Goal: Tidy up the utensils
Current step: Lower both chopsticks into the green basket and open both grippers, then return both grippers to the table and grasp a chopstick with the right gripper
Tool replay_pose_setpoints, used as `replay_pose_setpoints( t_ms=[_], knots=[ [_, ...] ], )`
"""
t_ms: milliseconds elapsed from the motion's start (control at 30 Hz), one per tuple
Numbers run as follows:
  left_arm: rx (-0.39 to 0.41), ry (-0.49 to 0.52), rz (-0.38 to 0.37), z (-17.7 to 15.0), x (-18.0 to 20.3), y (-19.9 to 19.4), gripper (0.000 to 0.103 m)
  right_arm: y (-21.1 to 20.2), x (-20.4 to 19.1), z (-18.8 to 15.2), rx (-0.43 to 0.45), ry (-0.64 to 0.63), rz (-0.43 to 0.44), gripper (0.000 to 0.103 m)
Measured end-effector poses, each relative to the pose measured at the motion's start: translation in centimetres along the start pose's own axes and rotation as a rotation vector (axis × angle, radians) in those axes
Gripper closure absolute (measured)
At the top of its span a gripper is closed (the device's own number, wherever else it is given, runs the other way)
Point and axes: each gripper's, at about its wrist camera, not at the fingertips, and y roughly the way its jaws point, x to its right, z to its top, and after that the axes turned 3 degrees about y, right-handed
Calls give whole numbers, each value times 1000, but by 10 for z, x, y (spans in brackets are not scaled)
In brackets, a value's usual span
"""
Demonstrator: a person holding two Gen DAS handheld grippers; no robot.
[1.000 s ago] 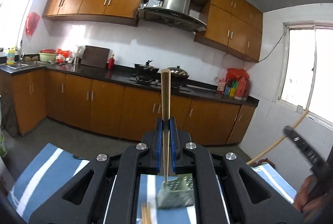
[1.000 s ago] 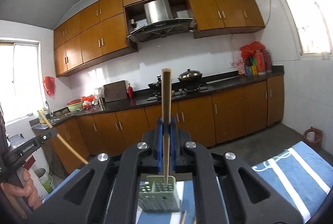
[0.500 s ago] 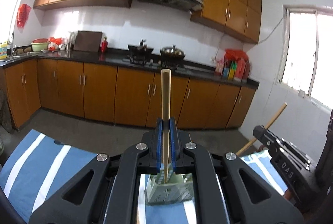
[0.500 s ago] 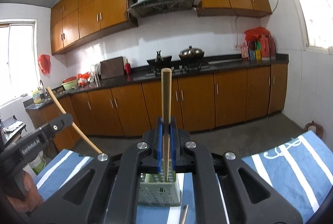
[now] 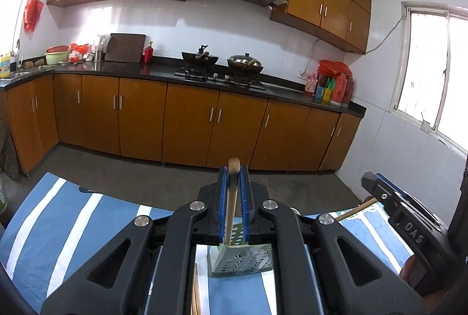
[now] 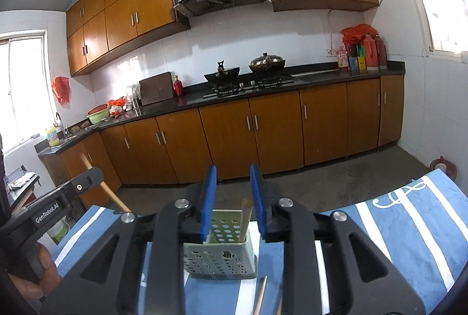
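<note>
A pale green perforated utensil holder (image 5: 239, 262) (image 6: 219, 256) stands on the blue striped cloth, right in front of both grippers. My left gripper (image 5: 234, 171) has its jaws opening. A wooden chopstick (image 5: 232, 198) stands loose between the blue pads, with its lower end down in the holder. The jaws of my right gripper (image 6: 232, 177) are opening too and stand wider apart. Its chopstick (image 6: 245, 215) rests free in the holder and leans on the right wall. Each view shows the other gripper at its edge, the right gripper (image 5: 403, 215) and the left gripper (image 6: 58, 204).
The blue and white striped cloth (image 5: 73, 221) (image 6: 409, 227) covers the table. More loose chopsticks (image 5: 196, 294) (image 6: 260, 294) lie on it near the holder's front. Beyond the table are a grey floor and brown kitchen cabinets (image 5: 190, 116). A hand (image 6: 35, 274) holds the left gripper.
Both grippers sank toward the holder. Their jaws parted, and both chopsticks slid down out of the pads into the holder.
</note>
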Motion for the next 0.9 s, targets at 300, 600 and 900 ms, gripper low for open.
replay_pose_setpoints(
  t_ms=[300, 600, 900],
  knots=[
    [70, -26, 10, 3, -13, -39, 68, -55, 16, 0, 51, 9, -29, 67],
    [-29, 0, 97, -52, -44, -75, 66, -62, 69, -90, -196, 52, -161, 64],
    [-323, -1, 117, -157, -60, -45, 66, -22, 83, -193, -543, 173, -134, 88]
  ],
)
